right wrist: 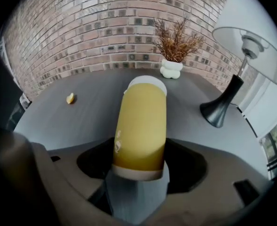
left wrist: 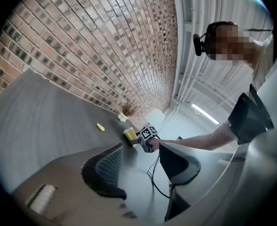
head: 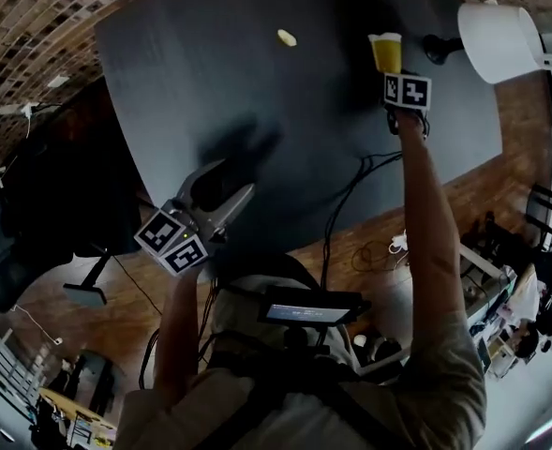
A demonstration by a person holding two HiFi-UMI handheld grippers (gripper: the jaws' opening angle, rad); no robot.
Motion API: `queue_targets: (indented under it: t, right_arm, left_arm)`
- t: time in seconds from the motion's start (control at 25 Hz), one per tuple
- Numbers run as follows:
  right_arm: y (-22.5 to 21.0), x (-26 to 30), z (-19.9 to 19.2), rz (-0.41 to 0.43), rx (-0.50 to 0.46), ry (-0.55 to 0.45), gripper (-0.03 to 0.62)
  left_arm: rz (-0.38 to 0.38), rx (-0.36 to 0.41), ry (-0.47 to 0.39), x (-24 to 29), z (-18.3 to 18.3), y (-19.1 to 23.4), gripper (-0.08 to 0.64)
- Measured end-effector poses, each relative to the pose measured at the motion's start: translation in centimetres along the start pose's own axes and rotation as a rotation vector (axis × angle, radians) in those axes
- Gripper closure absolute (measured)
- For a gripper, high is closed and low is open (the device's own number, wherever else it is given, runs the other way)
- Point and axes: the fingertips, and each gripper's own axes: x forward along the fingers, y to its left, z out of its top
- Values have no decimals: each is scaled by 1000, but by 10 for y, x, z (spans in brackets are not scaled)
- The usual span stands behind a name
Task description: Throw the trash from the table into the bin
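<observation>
A yellow paper cup (head: 385,52) (right wrist: 140,126) stands upright at the far side of the dark table (head: 257,101). My right gripper (head: 393,71) (right wrist: 140,160) reaches down around it, and its dark pads lie against both sides of the cup near its base. A small yellow scrap (head: 287,37) (right wrist: 70,98) lies on the table to the cup's left. My left gripper (head: 227,184) (left wrist: 143,166) hovers open and empty over the table's near edge, pointing across at the cup (left wrist: 130,134) and the right gripper (left wrist: 143,138). No bin is in view.
A white-shaded lamp (head: 500,40) on a black base (right wrist: 218,109) stands right of the cup. A white vase with dry twigs (right wrist: 172,68) sits behind it by the brick wall. Cables (head: 350,195) hang off the table's near edge.
</observation>
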Motion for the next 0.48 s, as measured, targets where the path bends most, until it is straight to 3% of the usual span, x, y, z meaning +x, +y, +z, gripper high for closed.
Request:
queue_targets:
  t: [0.16,0.36,0.48]
  right_arm:
    - [7,-26,-18,55,66,-75,258]
    - [15,-104,-37,158,173,-289,258]
    - [29,-165,-75,236,206,-400,258]
  left_arm:
    - [-34,13,32,5,-5,-10,328]
    - [-128,72,85,25,-8,-40,328]
    - [-175,96,120,34,-20,-70,328]
